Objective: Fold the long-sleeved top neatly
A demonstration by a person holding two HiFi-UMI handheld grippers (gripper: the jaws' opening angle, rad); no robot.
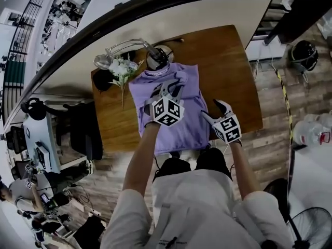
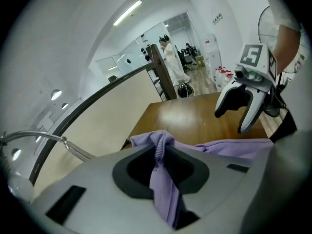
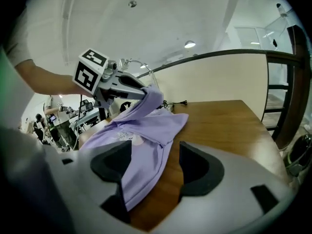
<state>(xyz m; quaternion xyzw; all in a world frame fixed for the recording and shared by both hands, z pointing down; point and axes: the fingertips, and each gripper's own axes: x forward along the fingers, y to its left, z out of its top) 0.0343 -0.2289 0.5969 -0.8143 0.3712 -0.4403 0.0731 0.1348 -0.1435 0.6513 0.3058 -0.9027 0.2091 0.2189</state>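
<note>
Purple long-sleeved top (image 1: 189, 95) lies flat on the wooden table (image 1: 231, 61) at the centre of the head view. Its long axis runs frame-top to frame-bottom: collar at the far end (upper centre), hem at the near table edge. L gripper (image 1: 170, 90) is over the middle of the torso w/ jaws nearly together, pinching the ribbed sleeve cuff (image 2: 158, 141). In the left gripper view the cuff sticks up past the pads and the sleeve fabric hangs down btwn them, so that sleeve is lifted off the body, not lying on it. Can't tell for sure which sleeve it is. R gripper (image 1: 215, 110) sits at the garment's right edge, lower right of centre in the head view, jaws spread wide. The right gripper view shows the top's side edge running into the gap on the left-hand pad's side, w/ bare wood on the right-hand side. Fabric is btwn the jaws but the pads aren't pressing it. Relation that matters: the body of the top lies left of and ahead of the R gripper, edge in its mouth, while the L gripper is further up the garment, nearer the collar. Judgement: next step prob. calls for R to close on that edge, or L to lay the cuff down along the collar-to-hem line. Risk: L tugging the sleeve could drag the torso askew, since R grips nothing yet.
</note>
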